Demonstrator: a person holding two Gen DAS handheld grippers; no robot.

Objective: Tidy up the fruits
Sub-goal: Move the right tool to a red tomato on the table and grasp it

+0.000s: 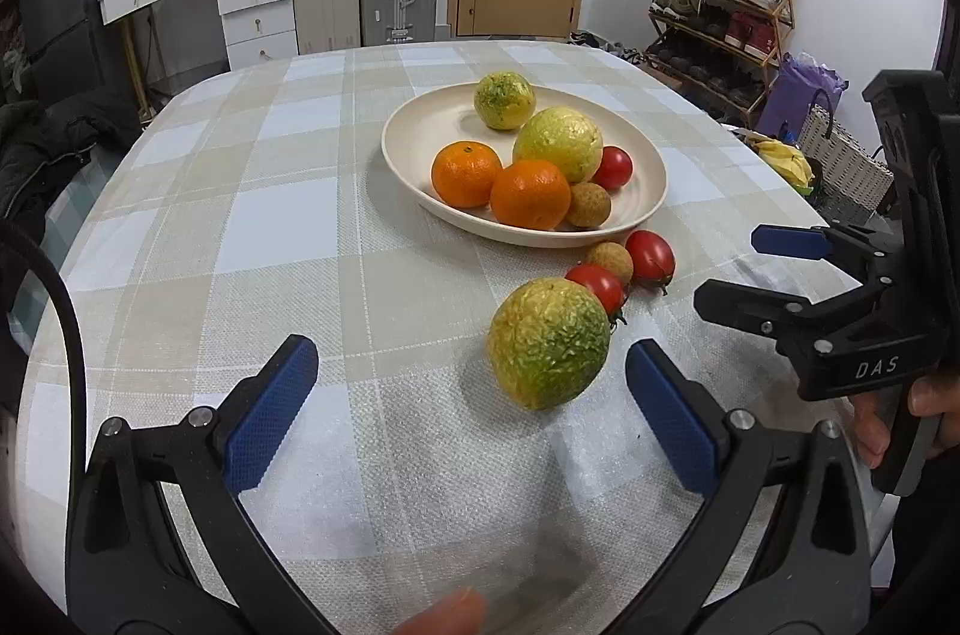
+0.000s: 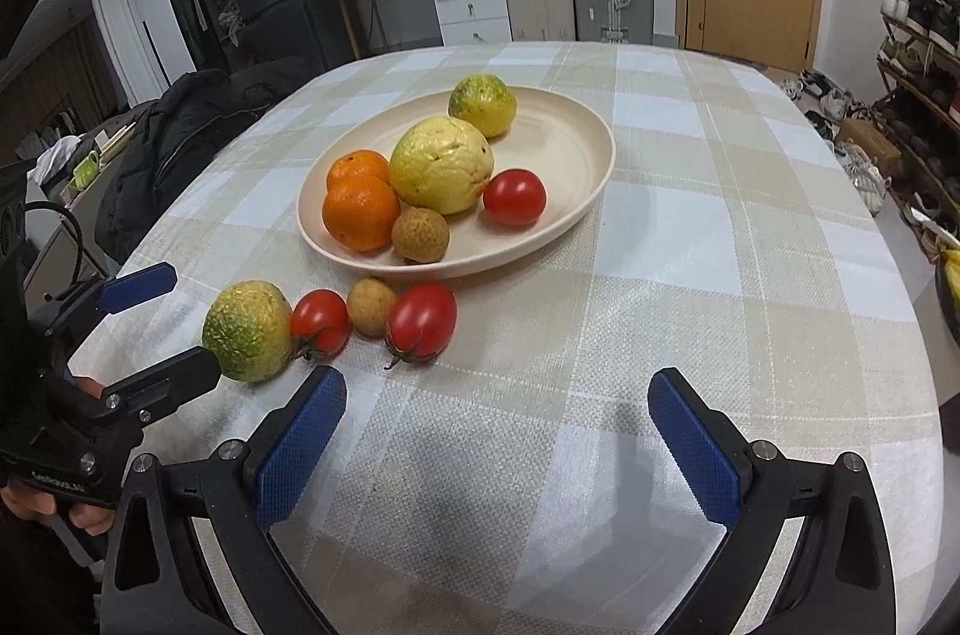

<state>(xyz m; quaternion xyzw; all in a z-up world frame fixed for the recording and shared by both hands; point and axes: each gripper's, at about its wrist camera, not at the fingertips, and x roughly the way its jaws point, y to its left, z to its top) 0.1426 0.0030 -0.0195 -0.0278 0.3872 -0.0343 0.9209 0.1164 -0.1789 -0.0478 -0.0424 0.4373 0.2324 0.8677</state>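
Left gripper (image 1: 471,410), lower foreground of the left wrist view: jaws wide apart, blue pads facing each other, nothing between them at contact. Just ahead of them, right of centre, a wrinkled green-yellow fruit (image 1: 548,342) rests on the checked tablecloth of the table (image 1: 240,227); it lies closer to the right-hand pad, apart from both.

Behind that fruit, in a short row toward the plate: a red tomato (image 1: 599,286) touching it, a small brown longan (image 1: 609,262), and a second tomato (image 1: 651,258) — all on the cloth, just beside the plate's near rim.

Cream plate (image 1: 408,143), centre of frame, holds two oranges (image 1: 466,174) side by side at its near edge, a large pale yellow fruit (image 1: 558,143) behind them, a smaller green-yellow fruit (image 1: 504,100) at the far side, a tomato on the plate (image 1: 612,167) and a longan on the plate (image 1: 588,204) at the right.

Right gripper (image 2: 497,440), lower foreground of the right wrist view: jaws likewise spread wide over bare cloth, holding nothing. In the left wrist view it appears at the right edge, held by a hand (image 1: 900,413).
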